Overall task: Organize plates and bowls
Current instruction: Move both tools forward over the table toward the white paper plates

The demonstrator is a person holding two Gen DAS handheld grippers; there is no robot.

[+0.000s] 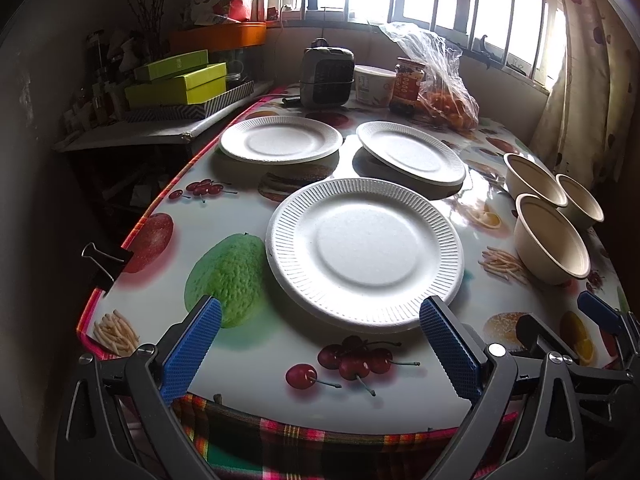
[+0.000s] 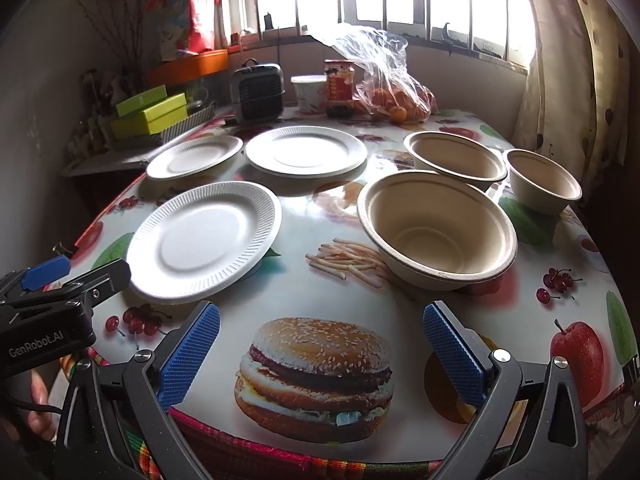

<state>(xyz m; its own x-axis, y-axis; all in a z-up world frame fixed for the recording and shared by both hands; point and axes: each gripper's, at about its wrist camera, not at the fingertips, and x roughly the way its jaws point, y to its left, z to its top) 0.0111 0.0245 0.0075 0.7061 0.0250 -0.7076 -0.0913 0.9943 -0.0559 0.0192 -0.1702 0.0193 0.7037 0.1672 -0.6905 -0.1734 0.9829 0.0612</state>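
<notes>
1. The left gripper (image 1: pixel 320 344) hangs over the near edge of the table (image 1: pixel 256 364), fingers wide apart, holding nothing. The near plate (image 1: pixel 364 254) sits just past its tips.
2. The right gripper (image 2: pixel 320 350) is also wide apart w/ nothing in it, over a burger picture (image 2: pixel 314 380) on the table cover.
3. Left view only: a black clip (image 1: pixel 105 260) on the table's left edge, and a big green fruit picture (image 1: pixel 230 276) beside the near plate.
4. Right view only: the burger picture, a red apple picture (image 2: pixel 578 356), and a bit of a hand (image 2: pixel 38 404) at the bottom left behind the other gripper.
5. 3 white plates w/ ridged rims: the near one, a far left plate (image 1: pixel 280 140) and a far right plate (image 1: pixel 412 156). All lie flat, not touching.
6. 3 tan bowls, all upright and empty, on the right side of the table: a big near bowl (image 2: pixel 436 228), a back bowl (image 2: pixel 454 160) & a small bowl (image 2: pixel 544 180). In the left view they look bunched close together.
7. At the far end: a small grey fan (image 2: pixel 258 92), a white tub (image 2: pixel 308 92), a jar (image 2: pixel 339 86) and a bag of oranges (image 2: pixel 394 92).
</notes>
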